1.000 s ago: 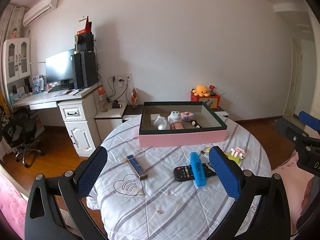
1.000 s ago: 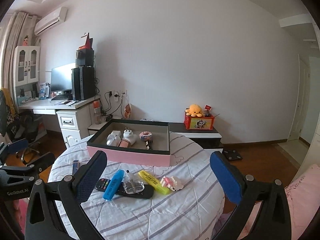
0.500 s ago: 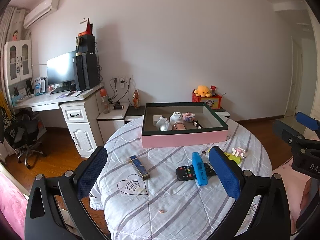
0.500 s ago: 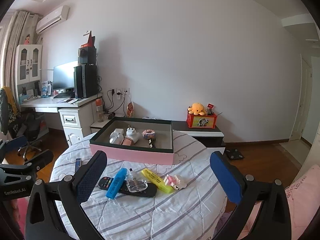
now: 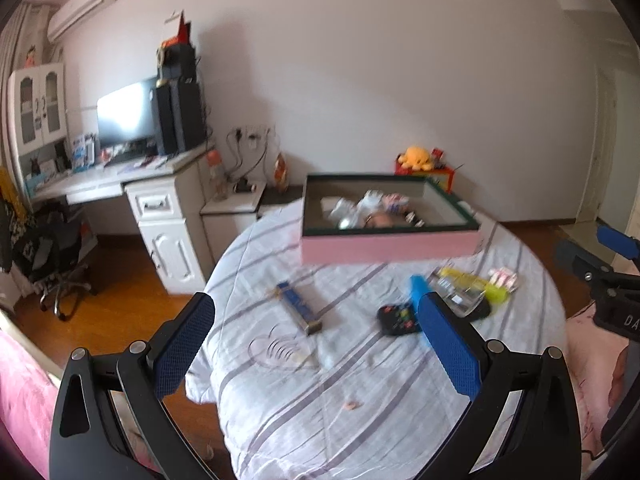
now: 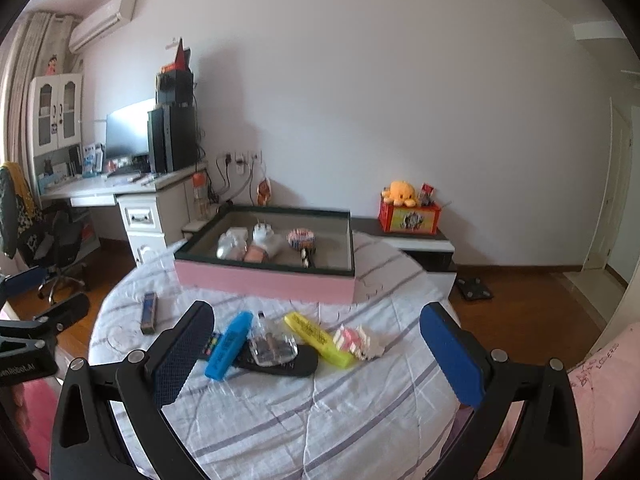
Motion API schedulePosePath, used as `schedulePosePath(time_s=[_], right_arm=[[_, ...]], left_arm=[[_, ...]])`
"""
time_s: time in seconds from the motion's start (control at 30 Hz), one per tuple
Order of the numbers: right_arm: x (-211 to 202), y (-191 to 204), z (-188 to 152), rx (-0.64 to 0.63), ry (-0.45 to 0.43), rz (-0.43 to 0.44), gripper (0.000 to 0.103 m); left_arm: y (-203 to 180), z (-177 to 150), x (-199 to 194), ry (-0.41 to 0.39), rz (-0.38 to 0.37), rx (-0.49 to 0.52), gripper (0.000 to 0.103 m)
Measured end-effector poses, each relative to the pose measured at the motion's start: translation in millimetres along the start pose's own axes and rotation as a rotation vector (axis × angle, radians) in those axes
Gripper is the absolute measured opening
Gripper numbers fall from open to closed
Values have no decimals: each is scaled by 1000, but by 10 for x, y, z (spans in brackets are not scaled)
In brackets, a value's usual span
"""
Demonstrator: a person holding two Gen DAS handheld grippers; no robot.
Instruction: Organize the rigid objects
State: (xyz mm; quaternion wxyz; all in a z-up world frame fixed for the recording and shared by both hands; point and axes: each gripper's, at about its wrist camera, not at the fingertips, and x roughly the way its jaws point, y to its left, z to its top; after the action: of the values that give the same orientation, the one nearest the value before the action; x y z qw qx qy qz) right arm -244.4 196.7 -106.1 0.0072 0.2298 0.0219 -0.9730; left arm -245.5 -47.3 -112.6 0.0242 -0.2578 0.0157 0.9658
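Blue textured pads line both grippers, and each stands wide apart with nothing between its jaws: the right gripper (image 6: 316, 354) hangs over the near edge of the round tabletop (image 6: 328, 424), the left gripper (image 5: 316, 344) likewise from the other side. Just ahead of the right gripper, at about 12 o'clock, lies the cluster to sort. The blue highlighter (image 6: 229, 345) and the yellow highlighter (image 6: 318, 339) are smooth, stiff plastic bars, probably light; a pinch across the middle of the barrel should hold, though the glossy sides may slip. Between them a clear, hard-looking little case (image 6: 273, 348) rests on top of the black remote (image 6: 280, 362), so it likely has to come off first; its transparent walls look slick and possibly brittle, so take it by the flat sides gently. The pink-and-white block toy (image 6: 357, 342), at 1 o'clock, is knobbly and could shed pieces if squeezed. At 10 o'clock, apart from the rest, sits a slim blue box (image 6: 149, 312), flat-sided and easy to grip across its width. Further out at 12 o'clock the pink-walled tray (image 6: 264, 280) already holds several small things. The striped quilted cloth is soft, so pressing down will sink.
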Motion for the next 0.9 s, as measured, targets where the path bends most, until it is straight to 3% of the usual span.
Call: schedulePosePath(time_s=[0.4,0.63,0.9], right_arm=[[530,-154,-250,49,137,10,103],[814,-309,-348,76,190,-5,103],[1104,-495,-409,111,242,-26,103]], left_arm=[[241,-291,704,163,-3,-150,103],[188,-303,1300,266,43,-144,101],[131,-269,1684,319,83,-94,69]])
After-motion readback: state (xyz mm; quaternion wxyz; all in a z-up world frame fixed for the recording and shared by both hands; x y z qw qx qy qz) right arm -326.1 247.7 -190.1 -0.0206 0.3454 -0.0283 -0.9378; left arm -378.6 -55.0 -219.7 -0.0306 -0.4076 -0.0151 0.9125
